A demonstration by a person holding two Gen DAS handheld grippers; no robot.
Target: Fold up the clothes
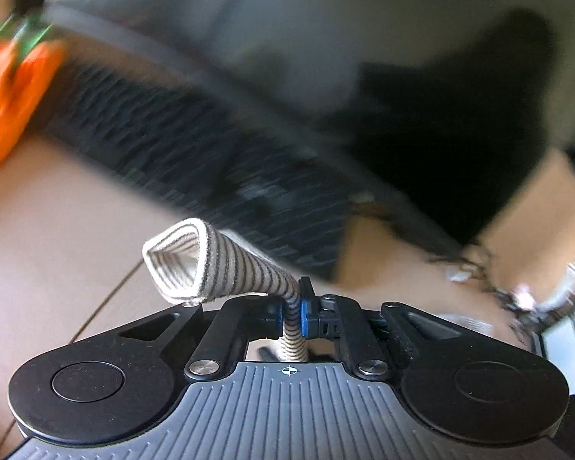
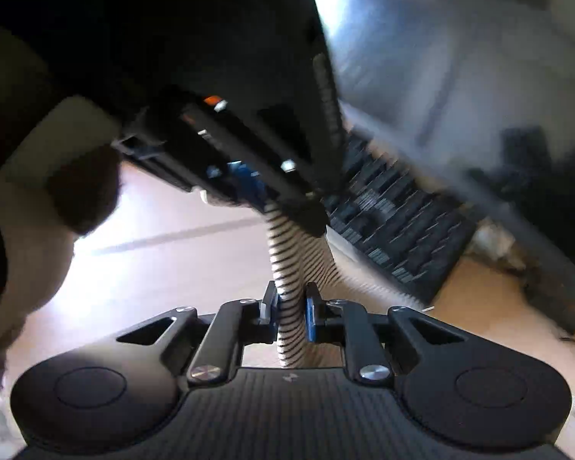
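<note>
The left tongs [image 1: 292,312] are clamped on a striped garment [image 1: 226,264]. It is pale cloth with thin dark stripes, and a rolled cuff or hem stands up just to the left of the pads. The right tongs [image 2: 292,316] are clamped on the same striped cloth, which runs from them up to the other tool, seen in the right wrist view just above and beyond. So the garment hangs in the air between the two tongs, above a light wooden floor [image 1: 57,230], and it does not lie on any table.

Farther away there is a dark ribbed mat [image 1: 195,153] on the floor, with an orange object [image 1: 7,103] at the far left and a black shape [image 1: 460,134] at the far right. All of this is blurred, so I cannot say what these things are.

In my judgement the step in hand is to lift and stretch the garment, before any fold is made. The next move calls for the two tongs to pull apart, so the cloth becomes flat and tight, and then to lay it on a free surface. The cloth between the tongs looks narrow and twisted, so I think the grip may need a change to find the real corners.
</note>
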